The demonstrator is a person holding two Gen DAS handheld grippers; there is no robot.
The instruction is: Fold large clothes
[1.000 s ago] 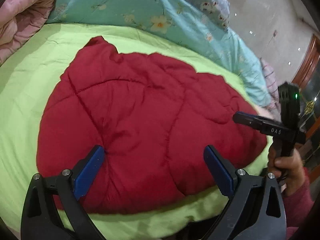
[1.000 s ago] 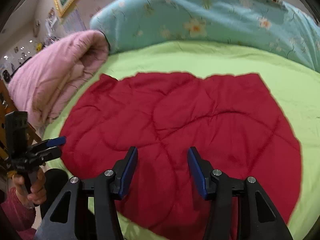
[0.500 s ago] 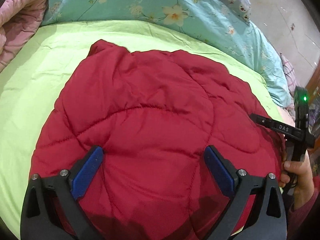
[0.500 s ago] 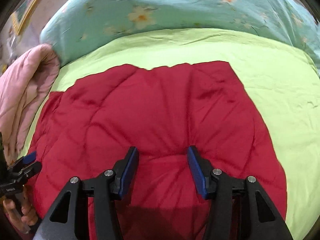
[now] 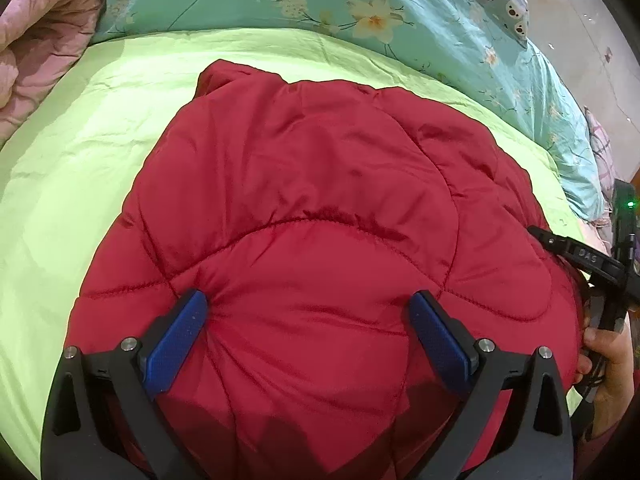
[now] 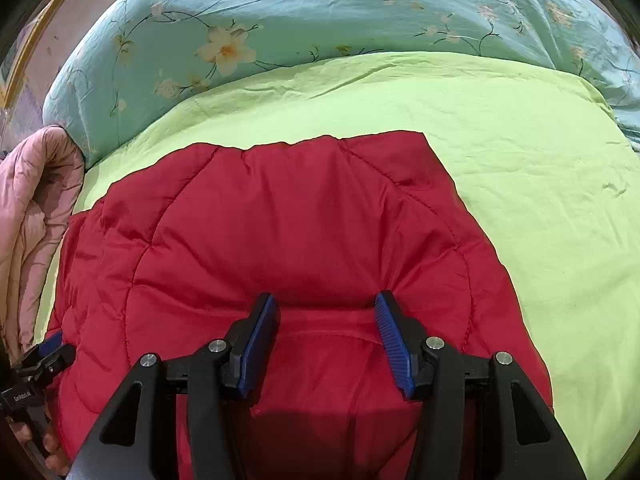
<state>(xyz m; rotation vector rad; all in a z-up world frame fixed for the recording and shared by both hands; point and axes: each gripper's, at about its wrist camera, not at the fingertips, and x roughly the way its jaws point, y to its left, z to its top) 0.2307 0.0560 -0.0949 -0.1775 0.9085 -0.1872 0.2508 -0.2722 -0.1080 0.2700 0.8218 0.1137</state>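
Left gripper (image 5: 308, 324) is spread wide, its two blue pads pressed down into one red quilted garment (image 5: 320, 208), nothing pinched between them. Right gripper (image 6: 326, 336) is released too, its jaws parted narrower, pads resting on the same red padding. One garment, two grippers, one lime-green bedsheet (image 6: 520, 152) under it all. From the right wrist view the garment's long axis runs roughly 8 to 2 o'clock, with a squared corner pointing toward 1 o'clock. It lies on the bed at the near edge. Beyond it at 12 o'clock sits one teal floral quilt (image 6: 320, 12); at 9 o'clock, one pink quilted bundle (image 6: 36, 208). Left gripper peeks in at 8 o'clock there.
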